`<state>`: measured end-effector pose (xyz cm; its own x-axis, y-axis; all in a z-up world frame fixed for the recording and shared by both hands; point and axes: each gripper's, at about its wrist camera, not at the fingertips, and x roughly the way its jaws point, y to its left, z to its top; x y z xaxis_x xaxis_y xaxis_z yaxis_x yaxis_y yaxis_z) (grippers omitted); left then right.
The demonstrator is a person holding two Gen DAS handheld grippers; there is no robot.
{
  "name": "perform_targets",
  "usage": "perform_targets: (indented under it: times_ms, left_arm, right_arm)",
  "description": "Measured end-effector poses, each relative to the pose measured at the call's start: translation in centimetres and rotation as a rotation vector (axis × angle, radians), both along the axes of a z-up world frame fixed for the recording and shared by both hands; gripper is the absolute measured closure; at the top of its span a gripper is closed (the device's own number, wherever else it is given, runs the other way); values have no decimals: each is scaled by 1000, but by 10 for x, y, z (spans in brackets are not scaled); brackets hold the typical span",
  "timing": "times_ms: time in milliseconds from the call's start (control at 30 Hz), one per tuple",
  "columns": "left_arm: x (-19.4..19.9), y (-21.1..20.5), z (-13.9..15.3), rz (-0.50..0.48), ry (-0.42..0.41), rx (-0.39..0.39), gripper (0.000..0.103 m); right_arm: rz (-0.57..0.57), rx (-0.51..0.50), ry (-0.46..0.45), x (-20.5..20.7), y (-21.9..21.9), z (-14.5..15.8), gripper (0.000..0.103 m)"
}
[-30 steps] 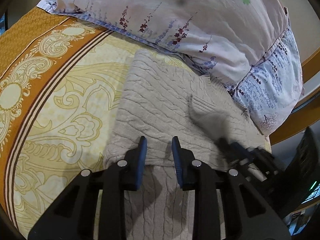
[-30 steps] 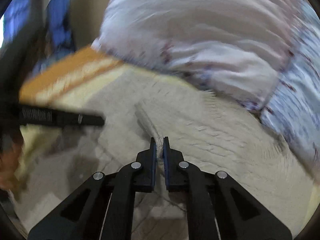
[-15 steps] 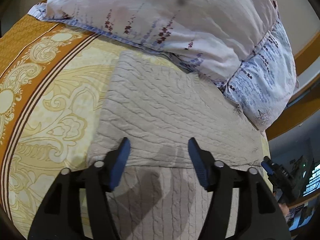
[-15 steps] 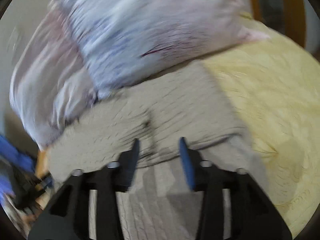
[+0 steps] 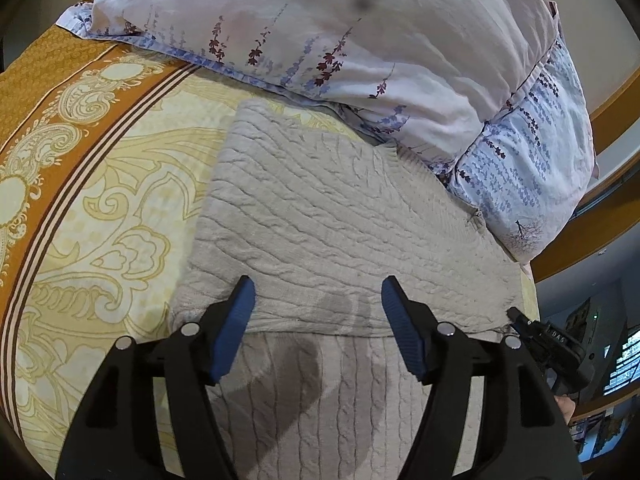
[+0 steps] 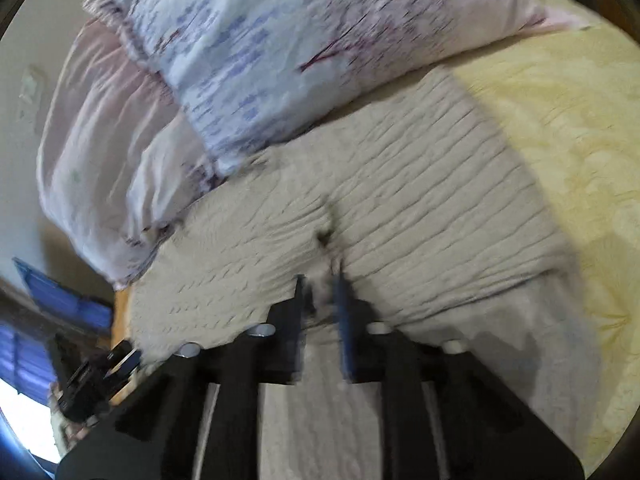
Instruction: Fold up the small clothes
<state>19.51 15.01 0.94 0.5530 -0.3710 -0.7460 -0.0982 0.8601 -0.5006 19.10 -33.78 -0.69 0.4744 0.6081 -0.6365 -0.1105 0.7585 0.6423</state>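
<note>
Yellow patterned bedding with an orange border covers the bed, and on it the grey cable-knit sweater lies against the floral pillows, its far half already doubled over the near part so a folded edge runs across just ahead of both tools.

Your right tongs are pinched nearly shut on a small bunch of knit at that folded edge; the cloth puckers up between the pads, though the view is blurred. To carry this fold well, you want both layers in the pinch, not only the top one, so check that the pucker includes the under layer before you lift. Keep the lift low and draw the edge evenly, or the loose knit will likely stretch and skew.

Your left tongs stand wide and are opening further, holding nothing; the pads hover just above the same folded edge, with only sweater beneath the gap.
</note>
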Motion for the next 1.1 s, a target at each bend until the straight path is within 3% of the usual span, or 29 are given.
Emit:
perform_targets:
  times_ms: [100, 167, 433, 567, 667, 733, 900, 1100]
  left_arm:
    - [0, -3, 1, -6, -1, 14, 34]
    - [-1, -5, 2, -11, -4, 17, 34]
    - [-11, -2, 6, -25, -10, 6, 34]
    - [-25, 1, 7, -44, 0, -4, 34]
    - [-46, 9, 10, -71, -21, -24, 34]
    - [-65, 16, 15, -90, -49, -24, 34]
    - [-115, 35, 17, -107, -96, -30, 34]
    - [-159, 49, 0, -94, -68, -107, 35]
  right_arm:
    - [-18, -11, -147, -11, -3, 19, 95]
    - [-38, -21, -191, -13, -8, 28, 95]
    - [-64, -98, -51, -4, -7, -3, 95]
    - [-50, -133, -49, -13, -6, 5, 94]
    - [-43, -150, -39, -28, -19, 10, 78]
    - [-36, -102, -50, -39, -35, 12, 57]
    - [-52, -53, -75, -75, -86, 12, 57]
    - [-73, -8, -37, -112, -133, -7, 57]
